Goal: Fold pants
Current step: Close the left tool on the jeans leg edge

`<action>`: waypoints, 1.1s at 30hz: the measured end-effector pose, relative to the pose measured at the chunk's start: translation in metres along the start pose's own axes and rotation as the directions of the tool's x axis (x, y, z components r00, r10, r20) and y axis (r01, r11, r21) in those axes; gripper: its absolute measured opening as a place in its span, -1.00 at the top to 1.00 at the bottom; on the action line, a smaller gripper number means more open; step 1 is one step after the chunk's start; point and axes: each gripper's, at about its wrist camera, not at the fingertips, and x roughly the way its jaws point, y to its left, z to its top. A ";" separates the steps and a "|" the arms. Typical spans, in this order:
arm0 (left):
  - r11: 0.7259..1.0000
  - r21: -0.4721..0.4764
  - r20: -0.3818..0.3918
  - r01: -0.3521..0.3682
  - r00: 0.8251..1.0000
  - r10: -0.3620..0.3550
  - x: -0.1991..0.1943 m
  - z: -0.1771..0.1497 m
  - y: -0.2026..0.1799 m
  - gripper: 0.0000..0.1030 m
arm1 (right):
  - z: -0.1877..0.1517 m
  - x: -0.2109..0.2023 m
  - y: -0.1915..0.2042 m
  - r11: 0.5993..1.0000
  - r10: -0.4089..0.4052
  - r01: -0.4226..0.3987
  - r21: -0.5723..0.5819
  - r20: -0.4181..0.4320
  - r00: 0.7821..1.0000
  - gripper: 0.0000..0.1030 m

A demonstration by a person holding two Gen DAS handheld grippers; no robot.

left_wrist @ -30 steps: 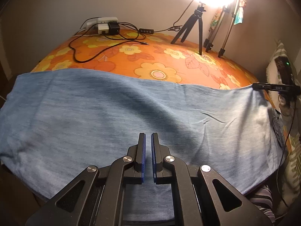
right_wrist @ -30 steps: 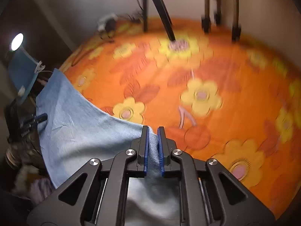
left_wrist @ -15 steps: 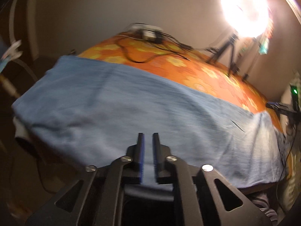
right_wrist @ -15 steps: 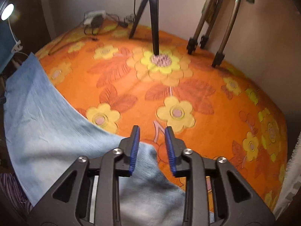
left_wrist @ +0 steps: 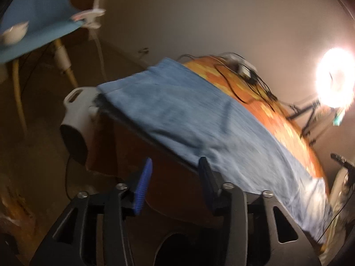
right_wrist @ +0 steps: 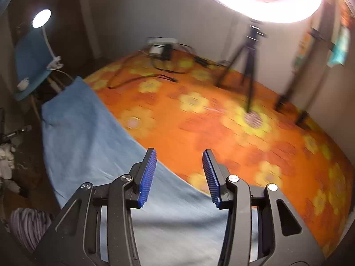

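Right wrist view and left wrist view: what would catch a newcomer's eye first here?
The orange flowered cloth covering the table, loud and bright across the right wrist view. Next, the blue pants spread flat along its near edge, reaching to the table's end in the left wrist view. Last, the ring light glaring above a tripod at the far side.

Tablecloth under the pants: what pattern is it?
Orange tablecloth with yellow flowers and darker orange leaves; the right wrist view shows it best.
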 end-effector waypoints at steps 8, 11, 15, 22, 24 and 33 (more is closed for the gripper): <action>0.987 -0.162 0.018 0.020 1.000 -0.017 0.015 0.019 0.054 0.09 | 0.047 0.044 0.090 0.982 0.162 -0.162 -0.092 -0.015 0.987 0.13; 0.974 -0.224 0.020 0.042 0.999 -0.039 0.024 0.029 0.072 0.09 | 0.063 0.068 0.131 0.966 0.223 -0.225 -0.131 -0.029 0.974 0.13; 0.945 -0.319 0.025 0.073 0.997 -0.069 0.041 0.046 0.093 -0.05 | 0.078 0.100 0.182 0.940 0.273 -0.279 -0.195 -0.059 0.960 0.13; 0.883 -0.457 0.039 0.110 0.994 -0.103 0.066 0.062 0.124 -0.07 | 0.100 0.148 0.255 0.896 0.348 -0.362 -0.258 -0.101 0.932 0.13; 0.874 -0.474 0.035 0.106 0.994 -0.102 0.069 0.064 0.129 -0.07 | 0.105 0.158 0.273 0.884 0.368 -0.384 -0.268 -0.111 0.923 0.13; 0.798 -0.581 0.048 0.158 0.986 -0.160 0.089 0.063 0.150 -0.12 | 0.128 0.189 0.317 0.850 0.433 -0.452 -0.270 -0.129 0.892 0.13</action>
